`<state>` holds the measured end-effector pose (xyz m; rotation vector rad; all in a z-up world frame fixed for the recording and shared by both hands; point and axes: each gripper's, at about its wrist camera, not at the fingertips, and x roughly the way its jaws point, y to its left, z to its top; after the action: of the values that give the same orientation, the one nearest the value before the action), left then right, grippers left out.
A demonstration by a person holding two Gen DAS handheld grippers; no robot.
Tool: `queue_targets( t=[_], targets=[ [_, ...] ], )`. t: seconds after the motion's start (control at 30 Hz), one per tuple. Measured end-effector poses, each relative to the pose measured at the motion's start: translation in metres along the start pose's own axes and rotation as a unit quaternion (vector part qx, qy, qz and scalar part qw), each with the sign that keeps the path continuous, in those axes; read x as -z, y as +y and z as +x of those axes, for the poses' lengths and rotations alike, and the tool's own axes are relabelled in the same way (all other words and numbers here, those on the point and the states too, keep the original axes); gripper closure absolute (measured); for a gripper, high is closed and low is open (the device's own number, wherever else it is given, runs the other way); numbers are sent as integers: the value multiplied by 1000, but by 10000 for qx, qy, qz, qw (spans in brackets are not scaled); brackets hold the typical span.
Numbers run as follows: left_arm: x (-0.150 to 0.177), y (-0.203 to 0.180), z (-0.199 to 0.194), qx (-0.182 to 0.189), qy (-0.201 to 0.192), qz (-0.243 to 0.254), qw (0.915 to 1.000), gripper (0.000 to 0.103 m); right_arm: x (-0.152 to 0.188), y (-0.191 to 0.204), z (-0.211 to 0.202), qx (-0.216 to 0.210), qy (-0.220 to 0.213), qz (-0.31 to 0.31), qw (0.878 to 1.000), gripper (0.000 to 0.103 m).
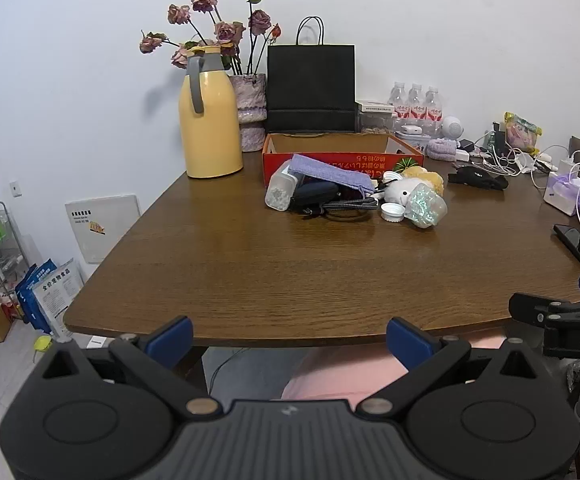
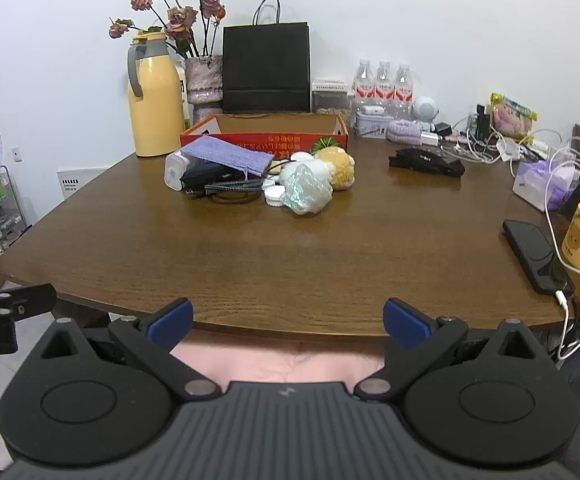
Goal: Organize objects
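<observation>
Both claws, the left claw (image 1: 289,340) and the right claw (image 2: 288,320), are spread wide and hold nothing, hanging at the near edge of the wooden surface (image 1: 290,264). At the far side, the red cardboard box (image 1: 342,152) stands open, its visible interior bare. Just in front of it lies the heap: a purple cloth (image 1: 332,172) over a black pouch (image 1: 314,194), a clear jar (image 1: 279,192) on its side, a glittery jar (image 1: 426,206), white lids (image 1: 393,212) and a plush toy (image 1: 404,188).
</observation>
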<state>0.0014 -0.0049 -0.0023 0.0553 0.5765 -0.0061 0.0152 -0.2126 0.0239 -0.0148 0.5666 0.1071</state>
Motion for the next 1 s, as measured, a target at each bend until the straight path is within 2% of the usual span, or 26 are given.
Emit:
queue_targets(
  t=[1.0],
  targets=[
    [1, 0, 0, -27, -40, 15, 10000, 0, -3, -1, 0, -56, 1, 73, 10000, 0]
  ],
)
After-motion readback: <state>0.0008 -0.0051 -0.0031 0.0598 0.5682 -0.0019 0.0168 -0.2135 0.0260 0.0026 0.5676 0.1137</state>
